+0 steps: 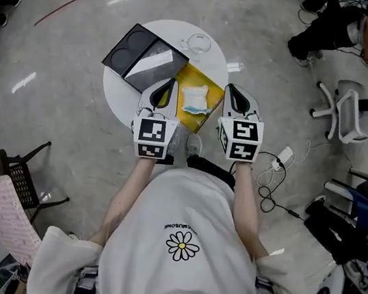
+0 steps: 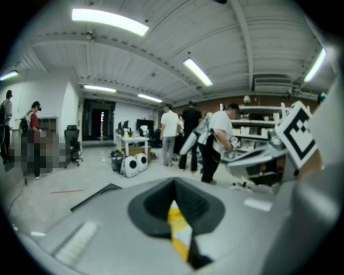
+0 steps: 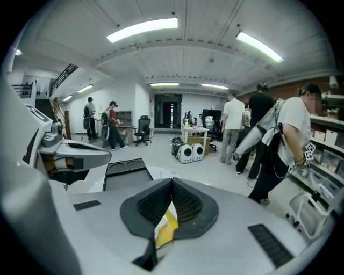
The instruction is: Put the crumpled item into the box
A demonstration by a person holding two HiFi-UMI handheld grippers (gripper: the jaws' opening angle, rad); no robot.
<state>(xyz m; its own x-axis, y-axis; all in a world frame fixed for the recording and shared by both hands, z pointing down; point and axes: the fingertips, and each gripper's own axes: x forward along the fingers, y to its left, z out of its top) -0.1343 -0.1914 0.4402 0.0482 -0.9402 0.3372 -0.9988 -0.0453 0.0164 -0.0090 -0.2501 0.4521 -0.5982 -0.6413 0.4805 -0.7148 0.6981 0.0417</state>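
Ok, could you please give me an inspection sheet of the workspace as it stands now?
Surface: round white table on a grey floor.
Job's things: crumpled item lies on a yellow sheet, not yet in the black box beside it.
Clutter: glass dish at the table's far edge.
Grippers: left gripper and right gripper both shut and empty, held either side of the crumpled item.
Cables: cable and white adapter on the floor, to the right.
Surroundings: office chair at the right; people standing farther off.
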